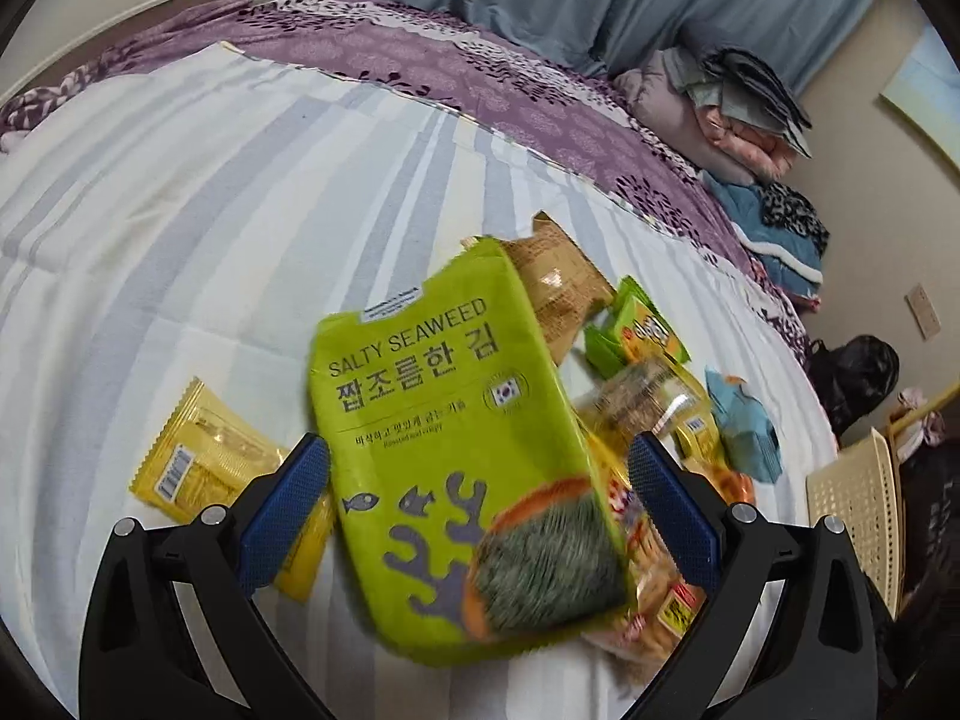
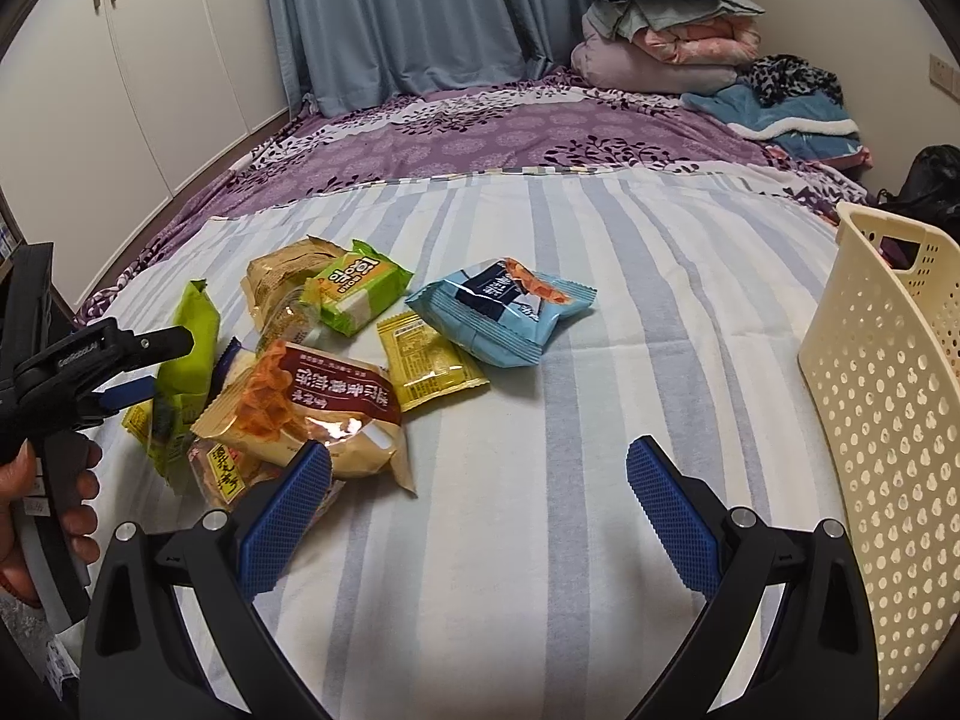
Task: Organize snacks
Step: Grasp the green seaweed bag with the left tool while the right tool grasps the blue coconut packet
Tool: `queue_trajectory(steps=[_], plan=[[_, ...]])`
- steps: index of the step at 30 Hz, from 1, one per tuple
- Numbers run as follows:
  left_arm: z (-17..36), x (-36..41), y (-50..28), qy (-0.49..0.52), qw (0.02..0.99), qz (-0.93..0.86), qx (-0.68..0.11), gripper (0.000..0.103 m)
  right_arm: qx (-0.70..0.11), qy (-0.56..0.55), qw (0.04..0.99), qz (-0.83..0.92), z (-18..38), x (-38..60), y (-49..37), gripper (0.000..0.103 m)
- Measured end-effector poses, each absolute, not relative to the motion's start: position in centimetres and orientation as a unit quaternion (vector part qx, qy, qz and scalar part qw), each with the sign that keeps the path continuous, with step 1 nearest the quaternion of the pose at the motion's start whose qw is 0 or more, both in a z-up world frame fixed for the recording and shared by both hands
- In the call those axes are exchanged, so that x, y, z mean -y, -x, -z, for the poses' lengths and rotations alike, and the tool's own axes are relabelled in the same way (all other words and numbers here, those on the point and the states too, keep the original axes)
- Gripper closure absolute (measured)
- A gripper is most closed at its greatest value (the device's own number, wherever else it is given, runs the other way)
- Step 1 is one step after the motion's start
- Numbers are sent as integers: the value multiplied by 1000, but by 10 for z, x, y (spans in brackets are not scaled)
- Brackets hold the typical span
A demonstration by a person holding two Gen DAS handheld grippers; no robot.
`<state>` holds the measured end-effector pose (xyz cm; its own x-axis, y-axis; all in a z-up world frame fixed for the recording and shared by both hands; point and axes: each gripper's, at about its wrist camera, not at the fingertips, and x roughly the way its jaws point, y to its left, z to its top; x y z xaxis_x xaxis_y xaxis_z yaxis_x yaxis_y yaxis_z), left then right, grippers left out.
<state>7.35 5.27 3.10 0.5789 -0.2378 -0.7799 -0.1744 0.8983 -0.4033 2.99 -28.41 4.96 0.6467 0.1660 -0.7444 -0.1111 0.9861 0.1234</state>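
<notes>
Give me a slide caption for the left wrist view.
Open left claw flanks a tilted, motion-blurred green seaweed snack packet above mixed snack packs on a striped bedsheet.

i see blue curtains [image 2: 396, 18] behind the purple floral bedspread [image 2: 480, 138], folded bedding [image 2: 666, 30] stacked at its far right, white cabinets [image 2: 150, 60] left.

Your left gripper [image 1: 480, 504] has its blue-padded jaws spread wide, tilted down toward the bed. Seen from the right wrist camera, your left hand [image 2: 36, 504] wraps the black handle at the far left edge, fingers [image 2: 81, 531] curled around the grip. Your right gripper [image 2: 480, 504] hangs level and low, jaws parted wide with nothing between them.
</notes>
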Motion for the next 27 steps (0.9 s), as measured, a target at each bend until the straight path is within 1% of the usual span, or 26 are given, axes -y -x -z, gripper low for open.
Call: queue_trajectory(steps=[16,17,19,22,27], plan=[[-12,-62,-96,221,852,2,-474,3,-413,-40,906,-80,-43,288,-68,5],[-13,-62,-96,221,853,2,-473,4,-413,-41,906,-80,-43,288,-71,5],[-14,-62,-96,221,852,5,-474,18,-415,-45,905,-81,-42,289,-79,5],[-17,-62,-94,216,854,2,-473,21,-426,-59,899,-86,-38,290,-94,5],[-27,-63,-89,207,862,-4,-463,21,-447,-111,882,-98,-31,291,-121,5]])
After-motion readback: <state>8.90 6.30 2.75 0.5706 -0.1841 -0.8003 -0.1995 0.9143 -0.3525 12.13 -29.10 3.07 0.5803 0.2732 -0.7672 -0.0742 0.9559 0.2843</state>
